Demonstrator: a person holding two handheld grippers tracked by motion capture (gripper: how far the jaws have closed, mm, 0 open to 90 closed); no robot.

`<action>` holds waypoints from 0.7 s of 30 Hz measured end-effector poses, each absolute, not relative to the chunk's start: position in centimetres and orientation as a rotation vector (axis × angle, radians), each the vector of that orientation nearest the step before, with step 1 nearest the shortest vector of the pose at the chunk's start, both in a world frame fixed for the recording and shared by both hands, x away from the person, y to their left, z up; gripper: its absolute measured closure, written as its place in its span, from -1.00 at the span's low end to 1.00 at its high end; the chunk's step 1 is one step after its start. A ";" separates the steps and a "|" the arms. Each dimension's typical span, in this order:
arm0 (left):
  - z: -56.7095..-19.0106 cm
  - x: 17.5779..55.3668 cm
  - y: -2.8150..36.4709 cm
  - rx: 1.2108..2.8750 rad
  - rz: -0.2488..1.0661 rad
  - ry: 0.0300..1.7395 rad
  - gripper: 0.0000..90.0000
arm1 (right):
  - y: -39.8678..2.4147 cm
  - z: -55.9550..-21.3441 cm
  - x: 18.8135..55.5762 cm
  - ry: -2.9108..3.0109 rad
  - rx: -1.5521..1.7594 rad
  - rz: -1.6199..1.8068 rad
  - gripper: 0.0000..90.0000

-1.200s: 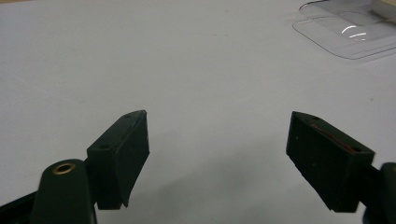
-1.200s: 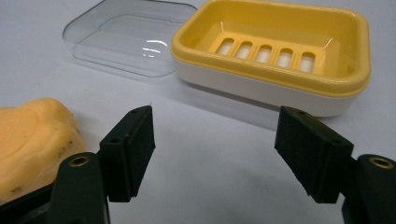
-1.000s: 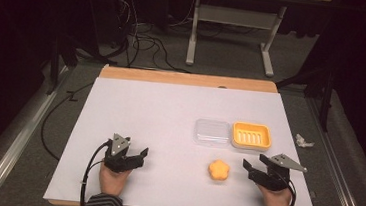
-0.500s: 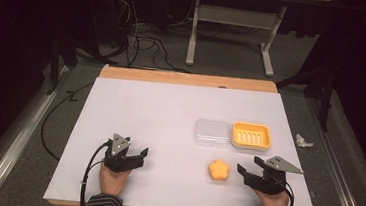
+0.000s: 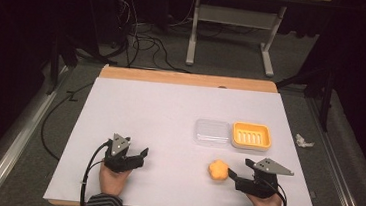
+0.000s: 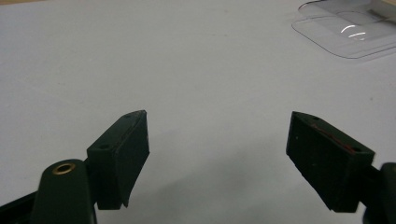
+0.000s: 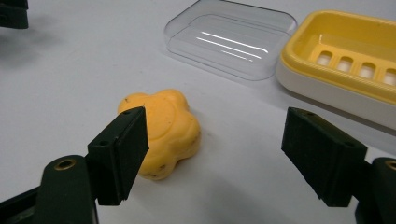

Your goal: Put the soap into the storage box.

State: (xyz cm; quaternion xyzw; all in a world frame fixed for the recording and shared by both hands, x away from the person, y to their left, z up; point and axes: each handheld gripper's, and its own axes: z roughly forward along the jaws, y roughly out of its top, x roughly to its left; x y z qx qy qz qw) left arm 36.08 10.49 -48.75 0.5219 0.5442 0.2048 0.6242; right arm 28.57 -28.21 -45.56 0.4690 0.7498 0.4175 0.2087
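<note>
Wide bare table [image 5: 145, 110] ahead of left gripper [image 5: 138, 155]; soap [image 5: 218, 171] just before right gripper [image 5: 232, 176].

We saw an orange-yellow flower-shaped soap bar [image 7: 163, 133], a yellow slotted dish on a cream base [image 7: 343, 58], a clear plastic lid [image 7: 231, 37], a white surface [image 5: 169, 117] and black claws.

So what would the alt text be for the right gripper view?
A yellow flower-shaped soap lies on a white table, just beyond the open black jaws of the right gripper. Behind it sit a clear plastic lid and a yellow soap dish.
</note>
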 end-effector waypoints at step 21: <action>-48.7 36.1 10.5 1.199 0.466 1.255 -0.51 | -24.0 -46.5 29.8 2.265 1.205 1.098 -0.58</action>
